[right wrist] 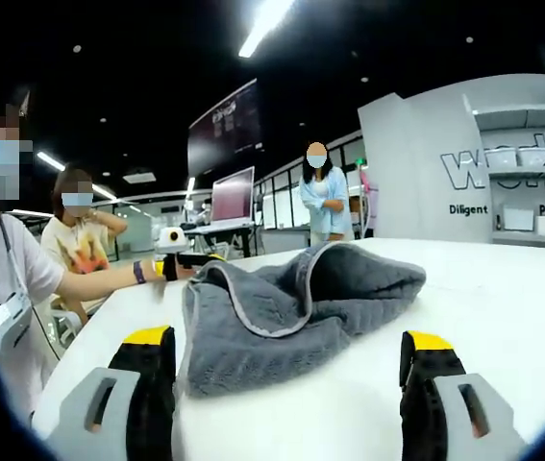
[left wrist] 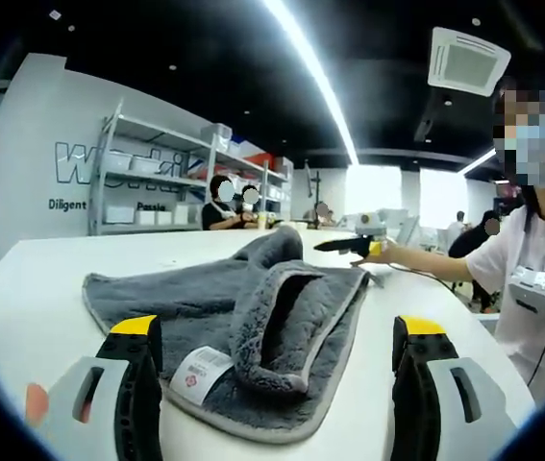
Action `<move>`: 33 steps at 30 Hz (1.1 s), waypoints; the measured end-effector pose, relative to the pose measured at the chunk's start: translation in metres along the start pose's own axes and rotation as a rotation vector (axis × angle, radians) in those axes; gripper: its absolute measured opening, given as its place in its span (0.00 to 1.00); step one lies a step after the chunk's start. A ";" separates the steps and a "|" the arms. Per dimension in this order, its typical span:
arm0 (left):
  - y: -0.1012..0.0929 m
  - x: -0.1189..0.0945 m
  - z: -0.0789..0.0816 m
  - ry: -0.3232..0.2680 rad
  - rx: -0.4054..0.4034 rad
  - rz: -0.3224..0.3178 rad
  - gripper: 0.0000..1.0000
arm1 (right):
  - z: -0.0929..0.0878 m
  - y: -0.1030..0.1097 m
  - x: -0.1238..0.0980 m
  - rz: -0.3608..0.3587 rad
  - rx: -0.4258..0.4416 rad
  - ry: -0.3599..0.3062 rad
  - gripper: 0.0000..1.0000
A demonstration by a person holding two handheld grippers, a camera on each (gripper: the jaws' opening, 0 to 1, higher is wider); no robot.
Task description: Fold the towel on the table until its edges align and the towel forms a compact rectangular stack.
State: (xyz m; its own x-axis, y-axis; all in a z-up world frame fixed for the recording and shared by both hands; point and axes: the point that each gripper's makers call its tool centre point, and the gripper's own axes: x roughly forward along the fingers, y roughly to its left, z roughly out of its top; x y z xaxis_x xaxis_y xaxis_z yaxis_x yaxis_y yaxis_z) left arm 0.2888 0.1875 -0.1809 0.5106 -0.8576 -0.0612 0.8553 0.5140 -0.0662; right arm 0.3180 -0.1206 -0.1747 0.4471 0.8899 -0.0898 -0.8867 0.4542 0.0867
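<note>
white table (left wrist: 32, 288) | grey towel (left wrist: 253, 317) rumpled, half-folded | both hand-held grippers agape, empty

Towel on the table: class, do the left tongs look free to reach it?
Probably yes. The left tongs stand open right at the grey towel, whose near edge lies between the jaws on the white table, with nothing between.

Grey towel (left wrist: 253, 317): soft, matt terry cloth showing a ribbed pile, smooth stitched hem and a white fabric-like label (left wrist: 200, 373). Worktop (left wrist: 41, 298): smooth white surface giving a faint sheen. Left hand-held gripper (left wrist: 277, 384) and right hand-held gripper (right wrist: 286, 384): matt grey plastic-looking jaws carrying black pads and yellow tips.
</note>
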 end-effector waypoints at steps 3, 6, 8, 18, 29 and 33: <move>-0.002 0.001 -0.001 0.006 0.012 -0.001 0.99 | 0.001 -0.001 0.000 -0.002 0.000 -0.001 0.99; 0.001 0.001 0.001 0.006 0.022 0.009 0.99 | 0.001 0.000 0.000 0.000 0.002 -0.004 0.99; -0.001 0.002 0.002 0.005 0.039 0.011 0.99 | 0.002 0.001 0.000 0.001 0.002 -0.005 0.99; -0.007 0.020 0.013 0.001 0.102 0.048 0.97 | 0.003 -0.001 -0.003 0.004 0.007 -0.009 0.99; -0.014 0.051 0.026 0.105 0.282 0.117 0.94 | 0.000 0.000 -0.003 0.008 0.005 0.003 0.99; -0.020 0.064 0.031 0.135 0.320 0.134 0.94 | -0.001 0.001 -0.004 0.010 0.003 0.008 0.99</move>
State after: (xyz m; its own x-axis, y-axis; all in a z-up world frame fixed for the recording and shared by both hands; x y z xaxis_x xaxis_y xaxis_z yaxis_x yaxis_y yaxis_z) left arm 0.3065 0.1219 -0.1529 0.6218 -0.7620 -0.1808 0.7770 0.5713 0.2644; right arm 0.3155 -0.1235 -0.1753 0.4372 0.8942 -0.0964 -0.8908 0.4453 0.0903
